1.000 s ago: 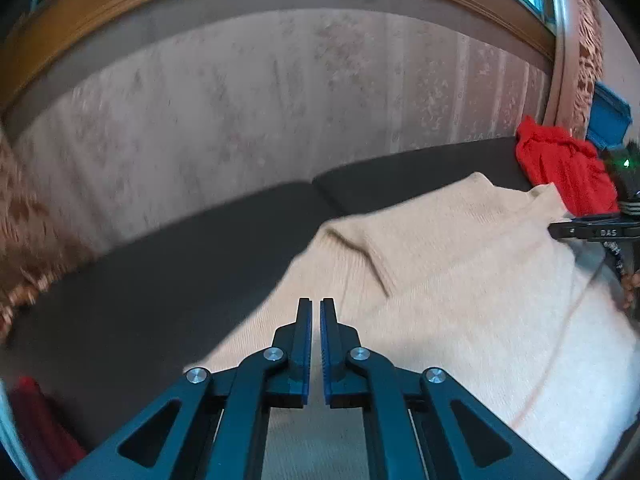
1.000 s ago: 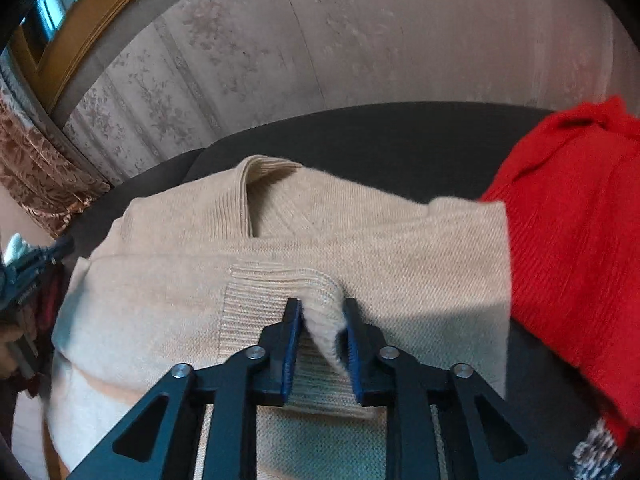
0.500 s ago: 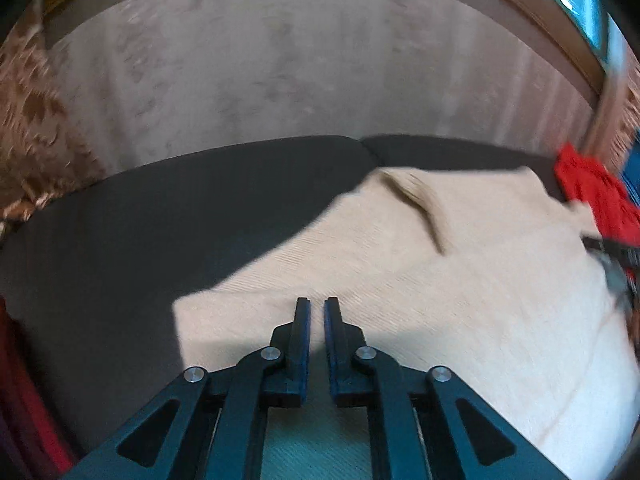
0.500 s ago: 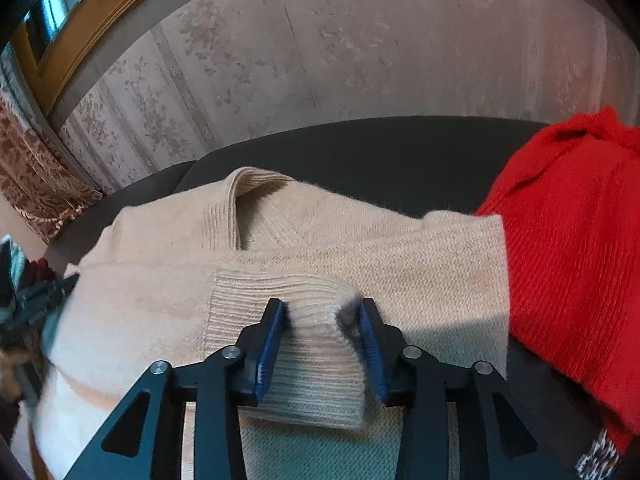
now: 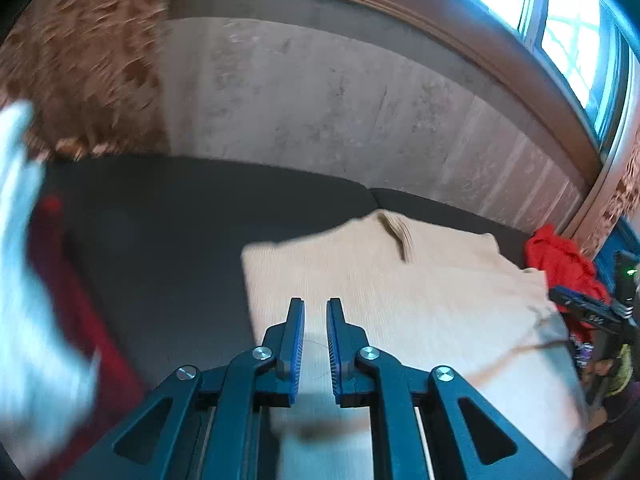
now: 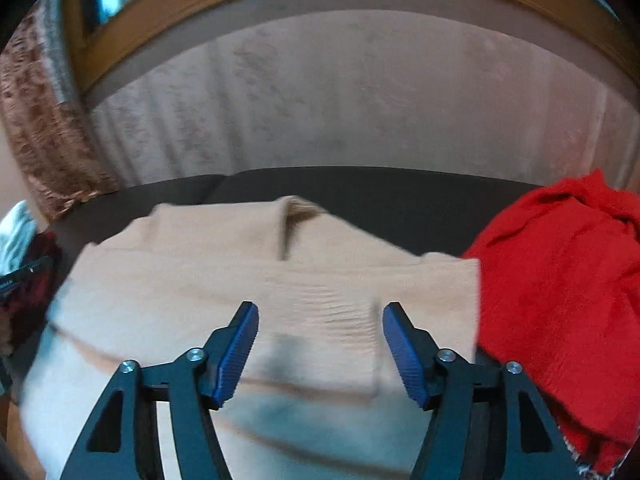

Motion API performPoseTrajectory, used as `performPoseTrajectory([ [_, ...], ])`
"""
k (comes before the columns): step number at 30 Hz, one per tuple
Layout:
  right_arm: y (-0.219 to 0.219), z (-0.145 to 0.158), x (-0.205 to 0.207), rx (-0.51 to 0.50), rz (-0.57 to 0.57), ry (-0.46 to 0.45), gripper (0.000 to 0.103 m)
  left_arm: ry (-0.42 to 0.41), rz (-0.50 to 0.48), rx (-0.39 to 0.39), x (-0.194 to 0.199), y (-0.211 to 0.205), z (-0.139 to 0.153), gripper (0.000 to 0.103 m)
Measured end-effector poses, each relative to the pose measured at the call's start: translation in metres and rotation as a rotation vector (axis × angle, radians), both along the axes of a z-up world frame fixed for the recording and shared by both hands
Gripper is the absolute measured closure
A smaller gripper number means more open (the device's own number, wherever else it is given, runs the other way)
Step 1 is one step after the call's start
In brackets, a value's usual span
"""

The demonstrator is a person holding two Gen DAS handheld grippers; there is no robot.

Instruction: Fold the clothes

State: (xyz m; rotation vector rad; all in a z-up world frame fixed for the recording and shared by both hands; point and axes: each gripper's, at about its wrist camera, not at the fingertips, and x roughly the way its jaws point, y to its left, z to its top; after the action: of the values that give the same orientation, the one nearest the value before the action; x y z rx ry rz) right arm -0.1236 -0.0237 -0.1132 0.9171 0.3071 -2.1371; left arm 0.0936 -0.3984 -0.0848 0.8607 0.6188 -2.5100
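A cream knit sweater [image 5: 400, 292] lies spread on the dark sofa seat [image 5: 180, 232], collar away from me, with its sleeves folded across the body. My left gripper [image 5: 315, 308] hovers over the sweater's left part, its jaws nearly together with a narrow gap and nothing between them. In the right wrist view the sweater [image 6: 224, 264] fills the middle. My right gripper [image 6: 320, 312] is wide open just above the folded ribbed cuff [image 6: 332, 312], holding nothing.
A red sweater [image 6: 560, 300] lies bunched to the right of the cream one, also in the left wrist view [image 5: 564, 264]. A dark red and white heap [image 5: 44, 300] sits at the sofa's left end. The patterned sofa back [image 6: 340, 100] rises behind.
My right gripper has opened wide and let go of the cream sleeve cuff, which now lies on the sweater. My left gripper has swung left over the sweater and its jaws have parted slightly.
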Motion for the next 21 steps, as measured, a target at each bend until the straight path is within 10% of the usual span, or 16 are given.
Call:
performPoseTrajectory([
  [13,-0.026,-0.035,0.018,0.08,0.052,-0.043,0.018,-0.104,-0.069,0.019,0.001,0.051,-0.035,0.089],
  [21,-0.035,-0.042,0.01,0.115,0.058,-0.047,0.004,-0.101,0.145,0.007,0.018,0.044,-0.051,0.089],
])
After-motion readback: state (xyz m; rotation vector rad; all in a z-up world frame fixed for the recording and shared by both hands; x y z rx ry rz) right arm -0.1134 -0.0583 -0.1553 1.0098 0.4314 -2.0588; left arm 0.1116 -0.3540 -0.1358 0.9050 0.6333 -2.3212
